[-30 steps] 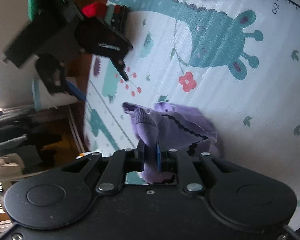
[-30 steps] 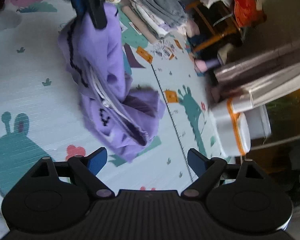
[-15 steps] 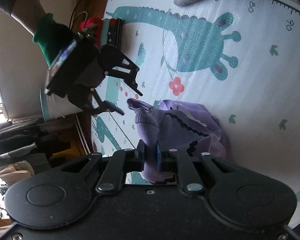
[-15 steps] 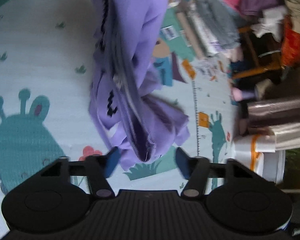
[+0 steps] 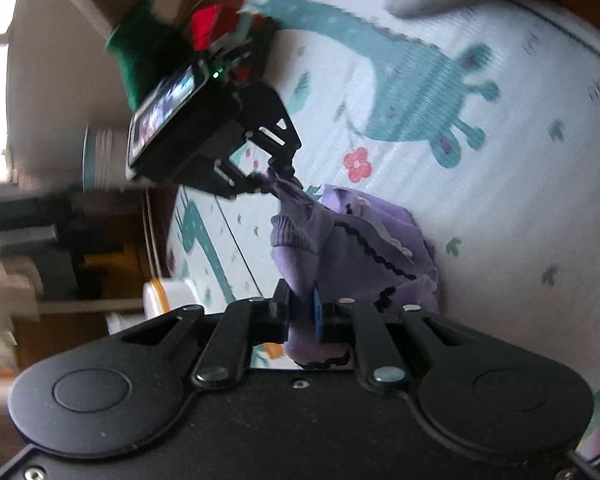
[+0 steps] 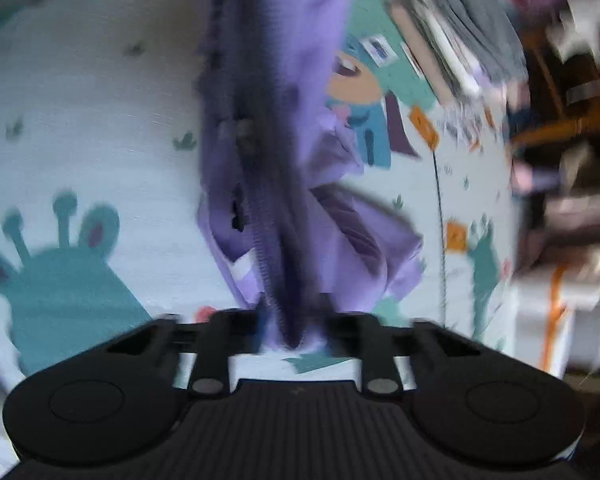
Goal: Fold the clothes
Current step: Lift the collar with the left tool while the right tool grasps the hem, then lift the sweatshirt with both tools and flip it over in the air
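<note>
left claw (image 5: 300, 312) and right claw (image 6: 292, 332) both clamping purple garment (image 5: 340, 240), play mat (image 5: 500, 200) beneath

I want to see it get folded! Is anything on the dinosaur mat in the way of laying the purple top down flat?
Nothing visible is. The purple top hangs pinched in both the left gripper and the right gripper, and the dinosaur mat around it looks bare. The clothes pile lies off to one side.

No text, label or number can be read in either view. The play mat (image 5: 500, 208) carries a ruler-like line with small marks far ahead and to the right of the left gripper (image 5: 298, 312) (too smeared to read), and the orange tags (image 6: 456, 236) printed on it are blurred too.
</note>
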Demonstrator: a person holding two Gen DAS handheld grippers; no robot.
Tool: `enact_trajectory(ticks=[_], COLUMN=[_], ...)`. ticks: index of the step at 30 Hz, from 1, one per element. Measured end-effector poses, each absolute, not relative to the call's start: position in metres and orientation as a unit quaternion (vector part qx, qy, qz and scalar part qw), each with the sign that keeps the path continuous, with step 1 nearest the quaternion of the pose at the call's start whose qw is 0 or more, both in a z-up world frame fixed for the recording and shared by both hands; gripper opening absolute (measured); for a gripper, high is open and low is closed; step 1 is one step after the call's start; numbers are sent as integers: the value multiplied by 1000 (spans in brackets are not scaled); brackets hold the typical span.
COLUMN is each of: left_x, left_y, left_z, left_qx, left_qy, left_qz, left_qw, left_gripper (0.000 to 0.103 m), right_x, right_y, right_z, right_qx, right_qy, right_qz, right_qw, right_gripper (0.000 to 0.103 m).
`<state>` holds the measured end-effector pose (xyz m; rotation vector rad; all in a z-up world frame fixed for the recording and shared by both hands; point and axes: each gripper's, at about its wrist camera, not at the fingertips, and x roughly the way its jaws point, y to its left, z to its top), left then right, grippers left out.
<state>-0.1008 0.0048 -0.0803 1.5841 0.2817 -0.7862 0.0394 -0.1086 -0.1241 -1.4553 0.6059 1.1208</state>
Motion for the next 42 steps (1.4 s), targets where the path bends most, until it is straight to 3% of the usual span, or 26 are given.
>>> enact_trajectory(ticks=[11,28,42], left_x=[-35,-22,107], left_y=[23,-1,-39], left_z=[-40,25,-11], left_qx=[570,543,621], left_qy=[205,205,188], left_qz=[-281,-350,-272], left_qw=[744,735,711], left_gripper=[9,9,9], right_x=[72,37,115], right_y=[-133,-194,-201], right_z=[-48,40,4], right_qx=[-529,-482,-476], right_qy=[280,282,311], right_qz=[428,411,331], right_qw=[677,720,753], right_gripper=[13,13,12])
